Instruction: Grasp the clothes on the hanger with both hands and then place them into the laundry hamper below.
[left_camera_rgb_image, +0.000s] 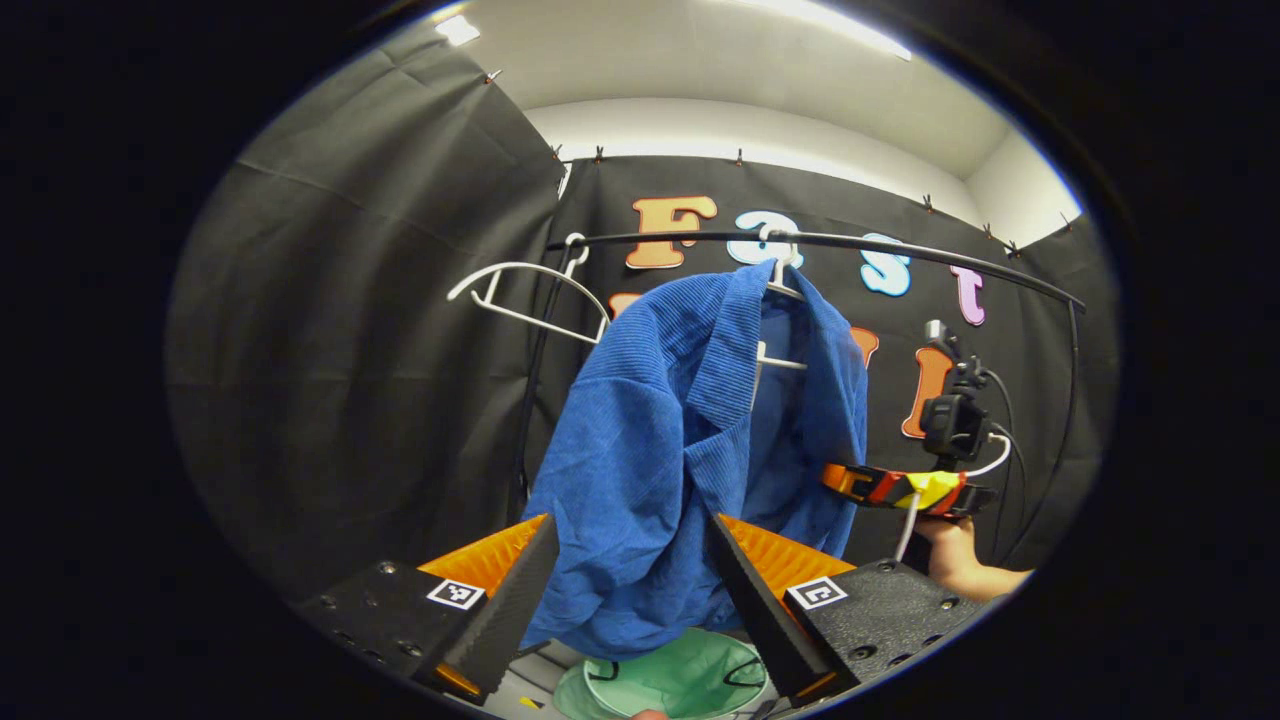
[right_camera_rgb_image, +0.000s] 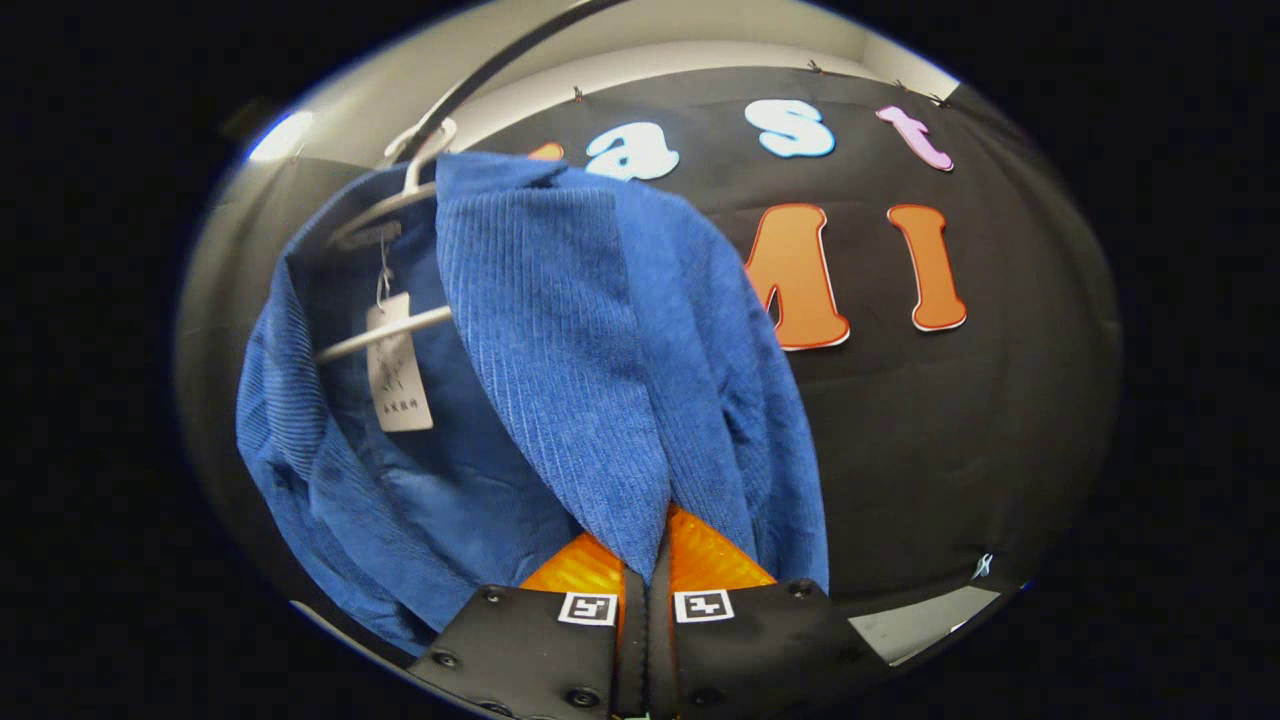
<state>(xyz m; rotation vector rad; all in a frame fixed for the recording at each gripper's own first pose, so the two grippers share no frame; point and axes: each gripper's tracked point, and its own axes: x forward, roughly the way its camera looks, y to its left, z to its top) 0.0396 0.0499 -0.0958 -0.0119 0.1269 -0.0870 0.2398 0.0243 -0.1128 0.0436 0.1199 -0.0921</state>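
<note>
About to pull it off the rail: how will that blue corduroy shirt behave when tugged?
Likely floppy: the blue shirt drapes in loose folds off the white hanger. Probably grippy, given its ribbed weave. It may snag while the hanger sits inside.

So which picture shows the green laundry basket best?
The left gripper view: the green laundry hamper sits at the bottom, between that hand-held gripper's open fingers and right under the hanging blue jacket. The right gripper view looks up at the blue jacket and the wall instead.
</note>
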